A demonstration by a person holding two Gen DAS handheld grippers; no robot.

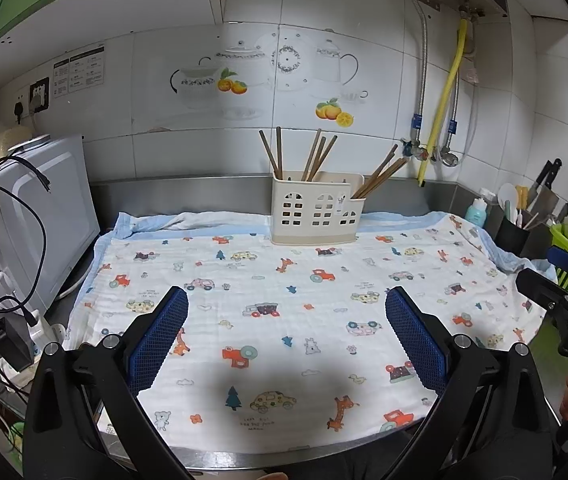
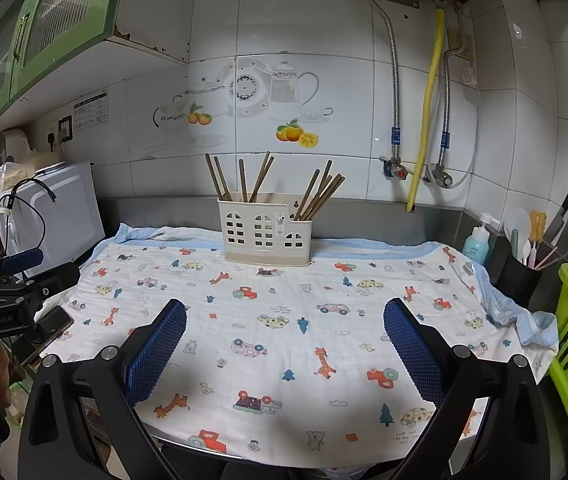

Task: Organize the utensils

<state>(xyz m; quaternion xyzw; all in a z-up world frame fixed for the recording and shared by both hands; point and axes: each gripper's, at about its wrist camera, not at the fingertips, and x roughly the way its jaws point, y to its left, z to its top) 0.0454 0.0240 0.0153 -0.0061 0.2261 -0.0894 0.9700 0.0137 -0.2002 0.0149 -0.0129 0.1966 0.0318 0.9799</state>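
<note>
Two clusters of brown chopsticks [image 1: 315,156] fill a cream holder [image 1: 315,212]; both grippers' fingers [image 1: 164,336] wide open, empty.

**Materials on the counter as we saw them**

We saw a soft, matt printed cloth [image 1: 284,280] over a dull steel counter [image 1: 212,458]. The cream holder [image 1: 315,210] looked like smooth plastic, its chopsticks [image 1: 315,156] matt brown wood. Glossy white tiles [image 2: 303,20] backed it. Our grippers' pads [image 2: 156,354] were rough, dimpled blue rubber on matt black plastic
</note>
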